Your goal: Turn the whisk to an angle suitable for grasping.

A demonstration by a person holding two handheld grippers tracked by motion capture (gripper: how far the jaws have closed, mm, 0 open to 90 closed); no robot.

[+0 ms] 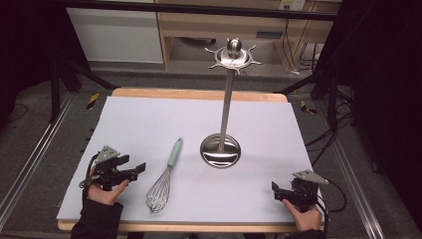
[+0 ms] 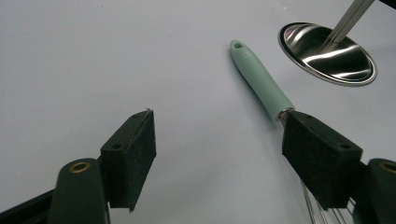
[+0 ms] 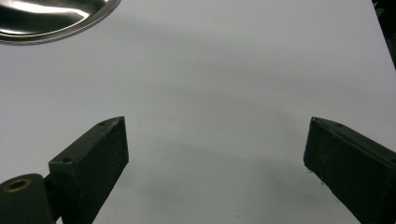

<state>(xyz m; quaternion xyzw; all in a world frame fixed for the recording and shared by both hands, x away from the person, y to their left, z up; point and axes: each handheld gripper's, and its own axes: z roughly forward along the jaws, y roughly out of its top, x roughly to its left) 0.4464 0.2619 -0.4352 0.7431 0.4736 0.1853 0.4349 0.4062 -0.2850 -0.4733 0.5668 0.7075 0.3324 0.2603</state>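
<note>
A whisk with a mint-green handle lies flat on the white table cover, wire head toward the person. A steel utensil stand with a round base and a hooked crown on top rises just right of it. My left gripper rests at the near left, open, its jaws pointing at the whisk and apart from it; in its own view the right jaw hides the whisk's neck. My right gripper sits at the near right corner, open, over bare cover.
The white cover lies over a wooden table with its edge showing at the back. Black frame legs and cables stand on both sides, and shelving at the rear. A rim of the stand's base shows in the right gripper view.
</note>
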